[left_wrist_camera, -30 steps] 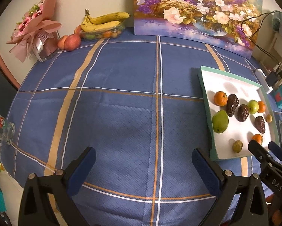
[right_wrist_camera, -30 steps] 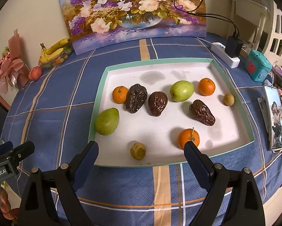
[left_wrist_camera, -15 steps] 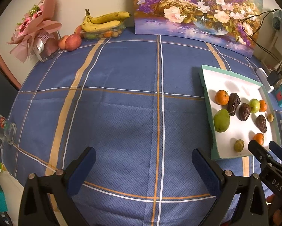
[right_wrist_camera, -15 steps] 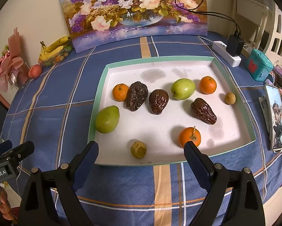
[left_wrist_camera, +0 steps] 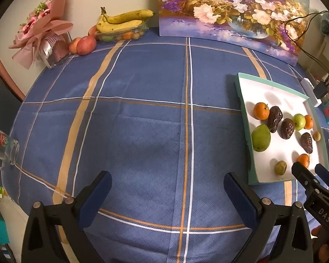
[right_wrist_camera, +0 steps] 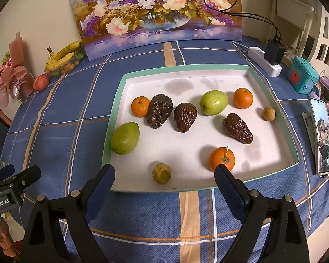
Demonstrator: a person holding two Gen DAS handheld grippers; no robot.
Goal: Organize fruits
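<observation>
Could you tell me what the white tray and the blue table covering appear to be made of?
The tray looks like matte cardboard or paperboard, perhaps a box lid: thin folded walls, green outer edge, and faint grey stains soaked into its white floor. The table covering appears to be woven fabric with a dull finish: a fine herringbone texture, printed or woven stripes, and soft creases; the fibre cannot be told.

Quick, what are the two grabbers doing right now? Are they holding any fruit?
Left gripper: open, holding nothing, above the blue tablecloth.
Right gripper: open, holding nothing, at the near edge of the fruit tray.
</observation>
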